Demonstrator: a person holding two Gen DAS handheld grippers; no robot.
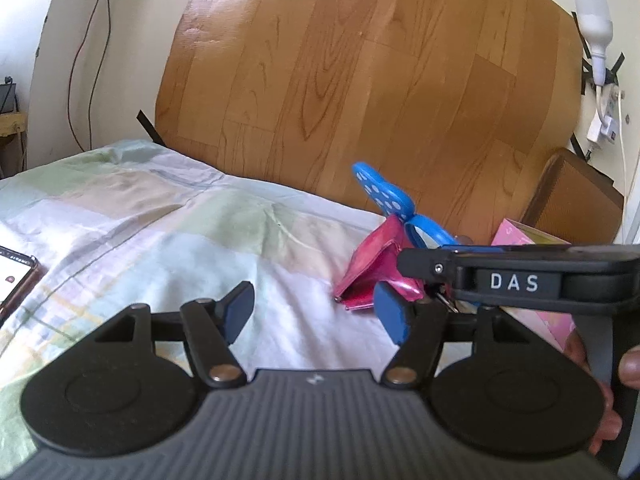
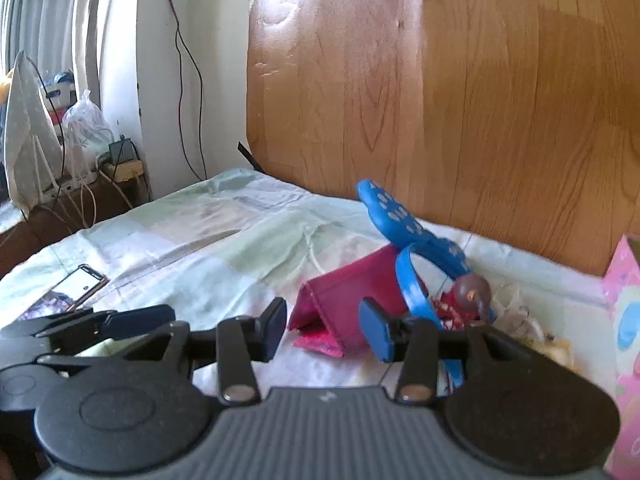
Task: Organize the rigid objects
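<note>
While both claws are held low over the bed [image 1: 132, 216], the left claw [image 1: 316, 312] is seen with its blue pads apart and nothing between them, only bare sheet showing in the gap. The right claw [image 2: 326, 326] is likewise parted, its pads clear of any object, with the pink wallet [image 2: 344, 300] lying just beyond the gap, propped open like a tent on the sheet. In the left wrist view the right claw is seen crossing from the right edge, in front of the wallet. A blue spotted headband [image 2: 404, 224] is leaned over the wallet, touching it, and a small doll-like toy [image 2: 468, 296] is found just beside it to the right. A pink box [image 2: 624, 320] is stood at the right edge. A phone [image 2: 80, 284] is laid well apart on the left. A wood-grain panel [image 2: 440, 100] is set behind the bed.
</note>
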